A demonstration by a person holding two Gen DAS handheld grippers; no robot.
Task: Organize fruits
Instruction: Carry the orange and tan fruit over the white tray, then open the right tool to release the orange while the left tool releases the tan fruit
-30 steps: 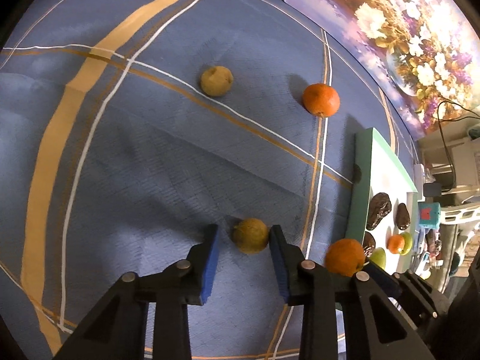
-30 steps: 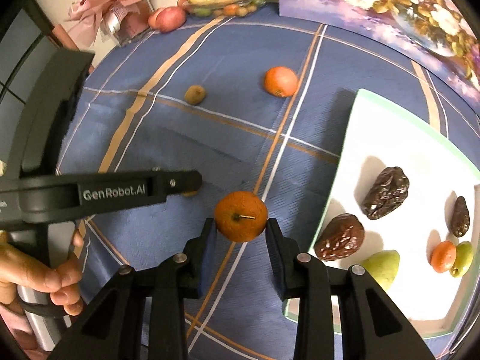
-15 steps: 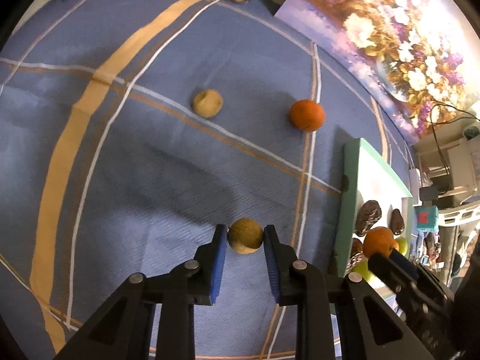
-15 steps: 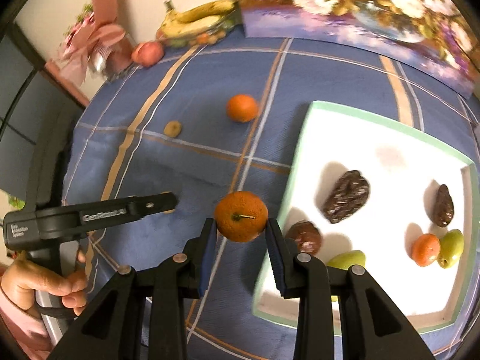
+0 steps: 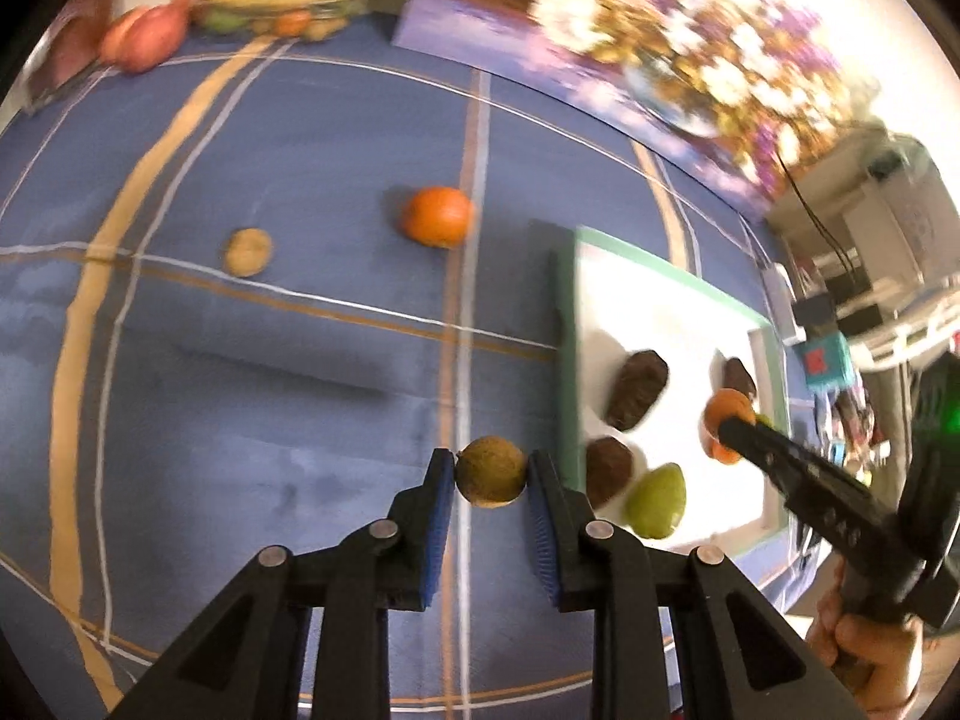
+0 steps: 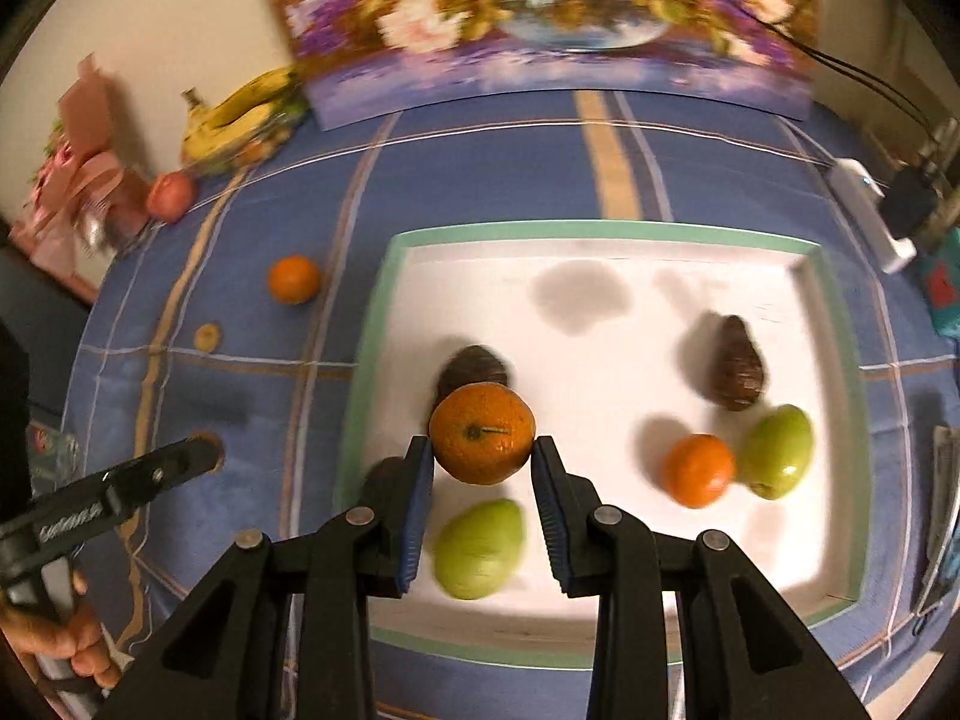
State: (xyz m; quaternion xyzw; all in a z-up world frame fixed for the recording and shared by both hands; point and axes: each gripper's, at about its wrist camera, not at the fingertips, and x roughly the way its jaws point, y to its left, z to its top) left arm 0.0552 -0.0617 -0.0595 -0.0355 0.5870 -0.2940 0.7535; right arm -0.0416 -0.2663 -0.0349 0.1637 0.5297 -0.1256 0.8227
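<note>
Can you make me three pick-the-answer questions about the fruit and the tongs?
1. Where is the orange held by the right tongs?
A. above the tray
B. beside the bananas
C. on the blue cloth

2. How many green fruits lie in the tray?
A. none
B. two
C. five

3. What are the left tongs doing?
A. gaping with nothing between them
B. gripping a small brown fruit
C. gripping a banana

Answers:
1 A: the held orange in the right tongs hangs over the white tray.
2 B: one green fruit sits near, another at the right.
3 B: the left tongs pinch the brown fruit.
</note>
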